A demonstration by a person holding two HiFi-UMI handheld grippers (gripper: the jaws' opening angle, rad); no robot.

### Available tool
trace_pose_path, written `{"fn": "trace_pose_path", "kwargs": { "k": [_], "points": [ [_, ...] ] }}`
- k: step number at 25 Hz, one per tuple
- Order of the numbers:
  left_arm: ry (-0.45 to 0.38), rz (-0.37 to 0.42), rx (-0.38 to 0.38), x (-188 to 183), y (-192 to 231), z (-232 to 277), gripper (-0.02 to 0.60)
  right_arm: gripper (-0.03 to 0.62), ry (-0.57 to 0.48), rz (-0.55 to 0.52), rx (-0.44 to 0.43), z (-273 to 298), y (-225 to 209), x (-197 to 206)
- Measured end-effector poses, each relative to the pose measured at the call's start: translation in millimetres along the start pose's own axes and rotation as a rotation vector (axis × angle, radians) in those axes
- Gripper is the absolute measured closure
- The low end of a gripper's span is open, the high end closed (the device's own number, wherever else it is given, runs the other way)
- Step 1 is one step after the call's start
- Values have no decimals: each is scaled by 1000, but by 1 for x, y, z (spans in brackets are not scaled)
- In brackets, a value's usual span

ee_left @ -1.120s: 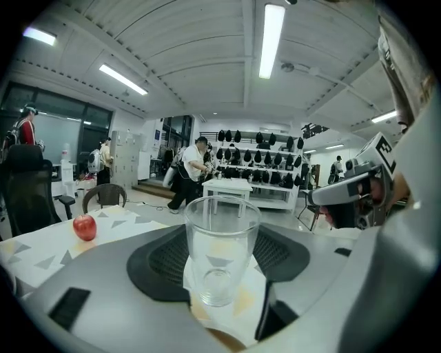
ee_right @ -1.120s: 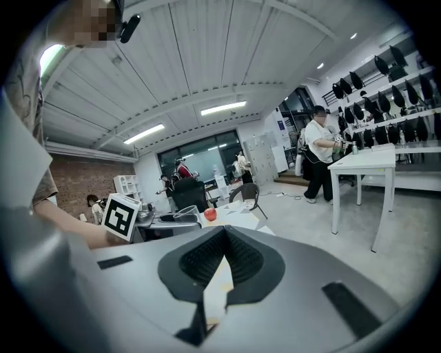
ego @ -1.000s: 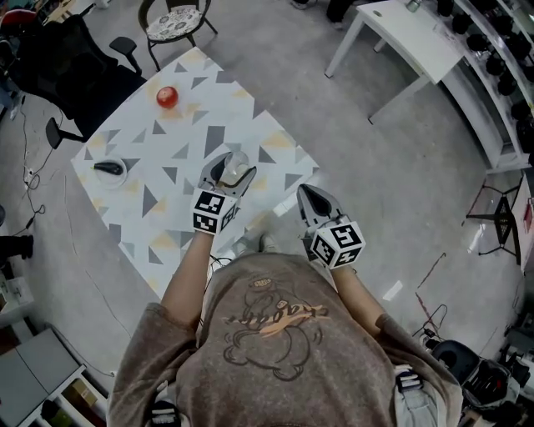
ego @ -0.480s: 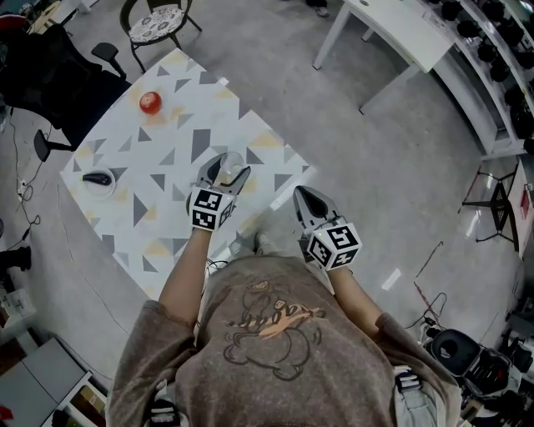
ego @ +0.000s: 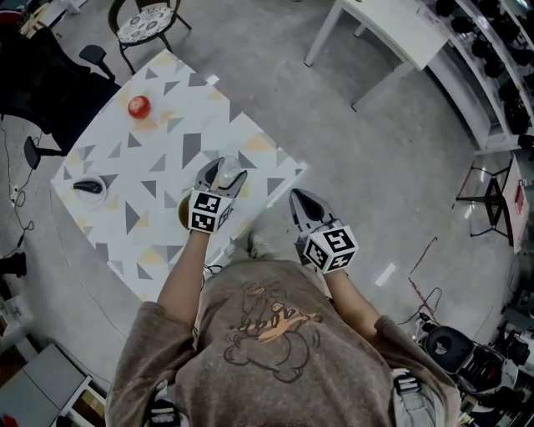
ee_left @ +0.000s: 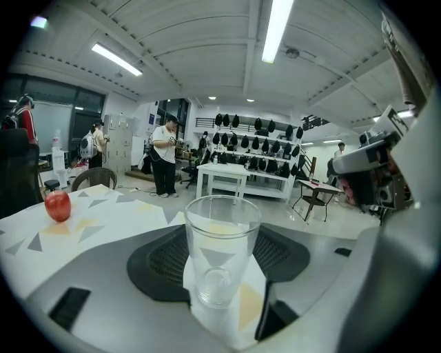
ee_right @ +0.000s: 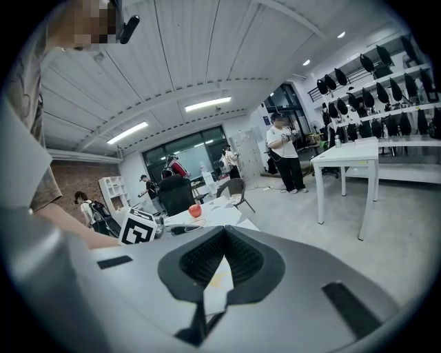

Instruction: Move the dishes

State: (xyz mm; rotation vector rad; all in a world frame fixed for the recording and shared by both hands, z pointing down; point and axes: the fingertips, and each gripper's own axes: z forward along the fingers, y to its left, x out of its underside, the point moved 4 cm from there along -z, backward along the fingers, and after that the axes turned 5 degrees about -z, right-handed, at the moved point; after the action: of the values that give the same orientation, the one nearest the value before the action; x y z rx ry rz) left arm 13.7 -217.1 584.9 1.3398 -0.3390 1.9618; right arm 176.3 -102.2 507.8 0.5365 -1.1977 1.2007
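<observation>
A clear drinking glass stands upright between the jaws of my left gripper, which is shut on it above the near right part of the triangle-patterned table. The glass shows at the gripper's tip in the head view. My right gripper hangs off the table's near corner, shut and empty. A small white dish with a dark object in it sits at the table's left edge. A red apple lies at the far side.
A dark round thing shows partly under the left gripper's marker cube. A round-seat chair and a black office chair stand beyond the table. A white table is at the far right. People stand in the background.
The table and its objects have drifted left and up in the head view. The left gripper still holds the glass; the right gripper stays shut beside the table corner.
</observation>
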Motion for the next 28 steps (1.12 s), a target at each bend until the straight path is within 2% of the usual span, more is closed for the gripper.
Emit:
{"fn": "trace_pose_path", "kwargs": {
  "k": [13, 28],
  "points": [
    [8, 23, 8, 7, -6, 4, 291, 597, 21, 4, 6, 5, 0, 2],
    [10, 6, 10, 4, -11, 1, 285, 597, 24, -1, -2, 6, 3, 3]
  ]
}}
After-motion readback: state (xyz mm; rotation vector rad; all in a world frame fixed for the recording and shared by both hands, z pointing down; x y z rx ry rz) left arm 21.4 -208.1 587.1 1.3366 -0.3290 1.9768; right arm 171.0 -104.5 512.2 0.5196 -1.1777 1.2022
